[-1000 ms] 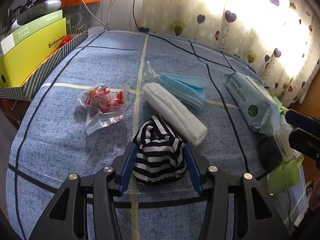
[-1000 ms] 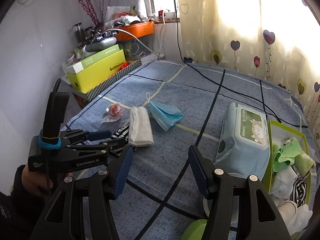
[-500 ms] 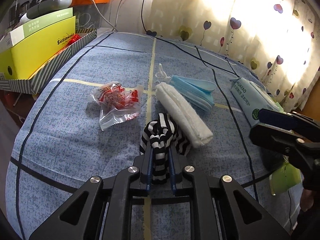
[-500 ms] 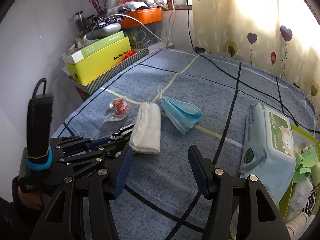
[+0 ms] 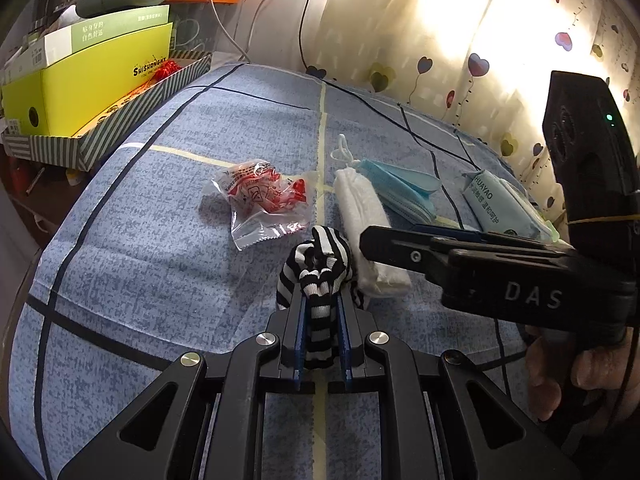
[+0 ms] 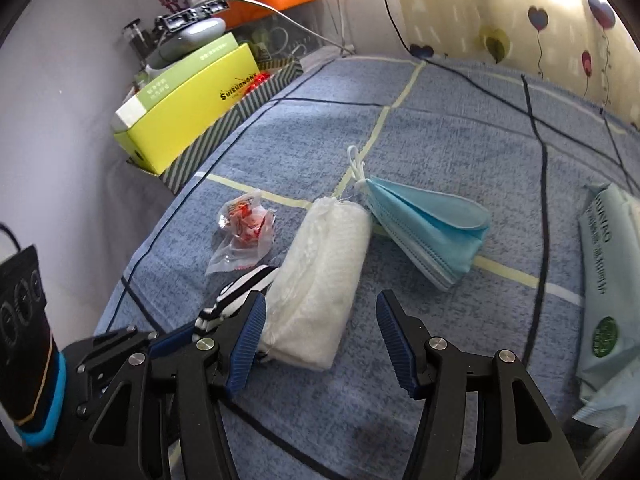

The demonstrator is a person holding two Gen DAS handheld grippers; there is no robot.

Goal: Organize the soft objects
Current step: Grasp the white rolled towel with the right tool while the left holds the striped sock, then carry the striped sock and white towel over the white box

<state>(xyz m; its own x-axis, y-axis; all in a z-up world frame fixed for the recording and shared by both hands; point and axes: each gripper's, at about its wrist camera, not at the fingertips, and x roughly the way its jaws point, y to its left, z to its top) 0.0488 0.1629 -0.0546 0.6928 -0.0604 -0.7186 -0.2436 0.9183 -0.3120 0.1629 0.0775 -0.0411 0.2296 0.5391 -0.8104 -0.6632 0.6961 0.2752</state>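
My left gripper point(image 5: 320, 320) is shut on a black-and-white striped sock point(image 5: 318, 268), pinched between its blue pads just above the blue bedcover. The sock also shows in the right wrist view point(image 6: 240, 292). A folded white towel point(image 6: 320, 280) lies beside it and also shows in the left wrist view point(image 5: 366, 220). A stack of blue face masks point(image 6: 428, 228) lies right of the towel. My right gripper point(image 6: 320, 344) is open, its jaws wide around the near end of the towel, low over it.
A clear packet with red print point(image 5: 264, 200) lies left of the towel. A wet-wipes pack point(image 6: 608, 280) sits at the right. A striped tray with a yellow box point(image 6: 188, 120) stands at the bed's left edge. A black cable point(image 6: 536, 152) crosses the cover.
My left gripper closed on the striped sock, bunching it up. My right gripper moved in and down toward the white towel, staying open.
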